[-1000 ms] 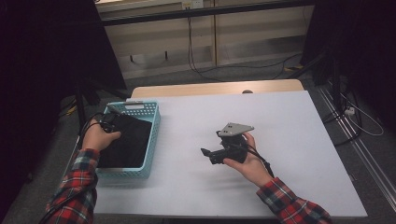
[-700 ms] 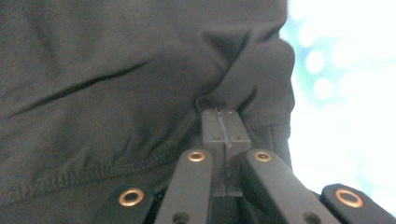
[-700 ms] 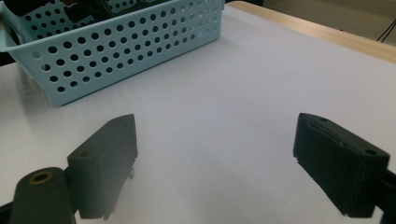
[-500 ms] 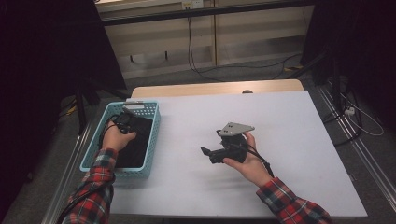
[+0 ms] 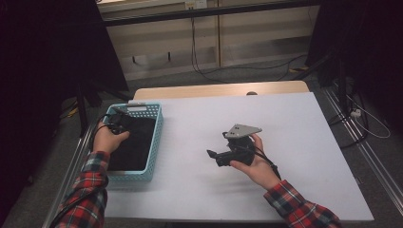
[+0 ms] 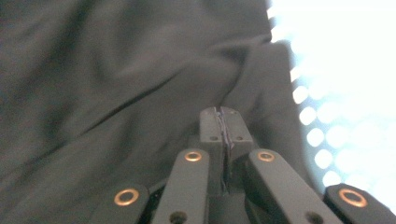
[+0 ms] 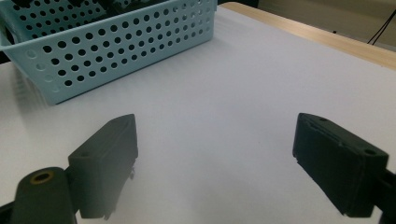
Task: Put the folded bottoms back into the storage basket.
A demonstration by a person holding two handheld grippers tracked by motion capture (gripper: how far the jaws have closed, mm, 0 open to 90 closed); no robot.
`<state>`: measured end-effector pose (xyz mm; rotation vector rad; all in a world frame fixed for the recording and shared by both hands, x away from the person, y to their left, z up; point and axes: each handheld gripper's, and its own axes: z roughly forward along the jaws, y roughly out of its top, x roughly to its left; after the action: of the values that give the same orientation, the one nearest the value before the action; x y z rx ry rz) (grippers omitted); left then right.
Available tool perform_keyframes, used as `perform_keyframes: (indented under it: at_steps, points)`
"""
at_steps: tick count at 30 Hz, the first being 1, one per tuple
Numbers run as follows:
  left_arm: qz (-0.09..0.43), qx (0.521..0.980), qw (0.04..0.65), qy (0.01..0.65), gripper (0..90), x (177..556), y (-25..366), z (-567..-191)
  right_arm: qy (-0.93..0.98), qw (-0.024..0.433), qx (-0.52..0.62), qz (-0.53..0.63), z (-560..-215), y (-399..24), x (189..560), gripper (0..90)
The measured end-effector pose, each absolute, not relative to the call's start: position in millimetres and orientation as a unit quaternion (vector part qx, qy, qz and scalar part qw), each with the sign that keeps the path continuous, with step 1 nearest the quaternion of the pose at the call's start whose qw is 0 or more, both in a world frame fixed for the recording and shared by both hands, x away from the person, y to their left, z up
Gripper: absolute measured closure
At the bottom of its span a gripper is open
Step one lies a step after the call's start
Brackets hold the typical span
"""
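A dark cloth lies in a light blue perforated basket at the table's left edge. My left gripper is down in the basket's far left corner. In the left gripper view its jaws are pressed together at the cloth, and a fold of fabric runs up from the tips. The basket's holed wall glows at the right. My right gripper rests in a hand at mid-table, pointing left. Its jaws stand wide apart over bare white tabletop, facing the basket.
The white table has a wooden strip along its far edge. Cables run on the floor behind it, and dark stands flank both sides. Plaid sleeves come in from the bottom.
The left hand has shifted inside the basket, first toward the right, then back toward the far left corner. The right hand and its gripper have stayed where they were.
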<state>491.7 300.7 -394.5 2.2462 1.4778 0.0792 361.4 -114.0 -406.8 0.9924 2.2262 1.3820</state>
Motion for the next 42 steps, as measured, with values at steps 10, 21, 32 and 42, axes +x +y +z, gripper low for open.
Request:
perform_keyframes:
  at_steps: [10,21,32,42]
  points:
    - [0.020,0.820,0.173,0.546,90.0,477.1,316.6,-411.5,0.782,0.171,0.349,0.487,-405.7,-116.7,359.4,14.1]
    - [0.022,0.819,0.196,0.538,80.8,480.5,311.9,-387.6,0.777,0.176,0.359,0.487,-406.6,-134.2,356.0,14.1]
    - [0.022,0.823,0.238,0.516,53.3,478.0,291.2,-365.7,0.777,0.179,0.369,0.477,-408.5,-156.6,351.3,14.0]
    - [0.032,0.835,0.253,0.487,39.4,472.7,268.2,-349.8,0.779,0.173,0.376,0.472,-414.2,-171.2,347.5,14.0]
